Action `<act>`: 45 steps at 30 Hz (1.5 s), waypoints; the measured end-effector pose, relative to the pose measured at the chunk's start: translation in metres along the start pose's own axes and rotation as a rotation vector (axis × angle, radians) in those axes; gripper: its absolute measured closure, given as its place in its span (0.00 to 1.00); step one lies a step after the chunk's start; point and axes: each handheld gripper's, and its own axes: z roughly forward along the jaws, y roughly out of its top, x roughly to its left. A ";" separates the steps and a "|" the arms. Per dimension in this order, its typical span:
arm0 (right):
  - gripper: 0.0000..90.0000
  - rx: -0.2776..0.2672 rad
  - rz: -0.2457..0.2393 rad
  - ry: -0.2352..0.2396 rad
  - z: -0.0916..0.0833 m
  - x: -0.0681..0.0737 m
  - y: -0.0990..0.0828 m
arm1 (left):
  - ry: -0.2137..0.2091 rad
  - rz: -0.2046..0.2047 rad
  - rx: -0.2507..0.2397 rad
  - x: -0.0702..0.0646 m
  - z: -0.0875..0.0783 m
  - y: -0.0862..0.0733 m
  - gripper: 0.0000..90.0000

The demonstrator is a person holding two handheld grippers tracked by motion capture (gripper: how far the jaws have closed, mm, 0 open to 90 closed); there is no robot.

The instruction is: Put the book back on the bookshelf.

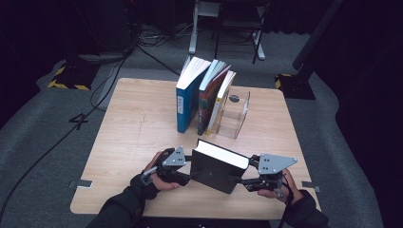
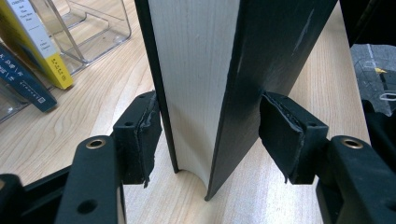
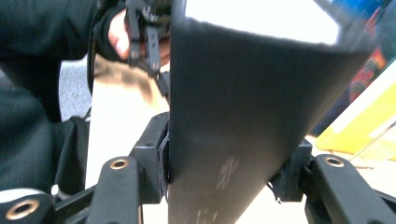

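Table (image 1: 133, 123): light wood, set on grey floor (image 1: 43, 123).

Clear holder (image 1: 234, 115): on the table's far half, right of centre, upright.

Yellow book (image 1: 222, 97): leans against the holder's left side. Red book (image 1: 209, 97): just left of the yellow book, leaning the same way, touching it. Blue book (image 1: 186, 97): leftmost of the row, just beside the red book, spine toward the camera.

Cables (image 1: 109, 76): on the floor beyond the table's far left corner.

Stand legs (image 1: 228, 33): beyond the table's far edge.
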 end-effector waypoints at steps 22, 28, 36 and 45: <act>0.48 0.075 0.081 -0.028 0.016 0.001 0.038 | 0.063 0.011 -0.013 -0.010 0.009 0.005 0.44; 0.51 0.078 0.098 -0.051 0.016 0.001 0.038 | 0.061 -0.003 -0.017 -0.009 0.009 0.005 0.42; 0.56 0.051 0.116 -0.104 0.013 0.002 0.036 | 0.098 -0.046 0.022 -0.001 -0.002 -0.005 0.37; 0.56 0.090 0.103 -0.078 0.013 0.001 0.039 | 0.205 -0.105 0.118 0.007 -0.034 -0.042 0.34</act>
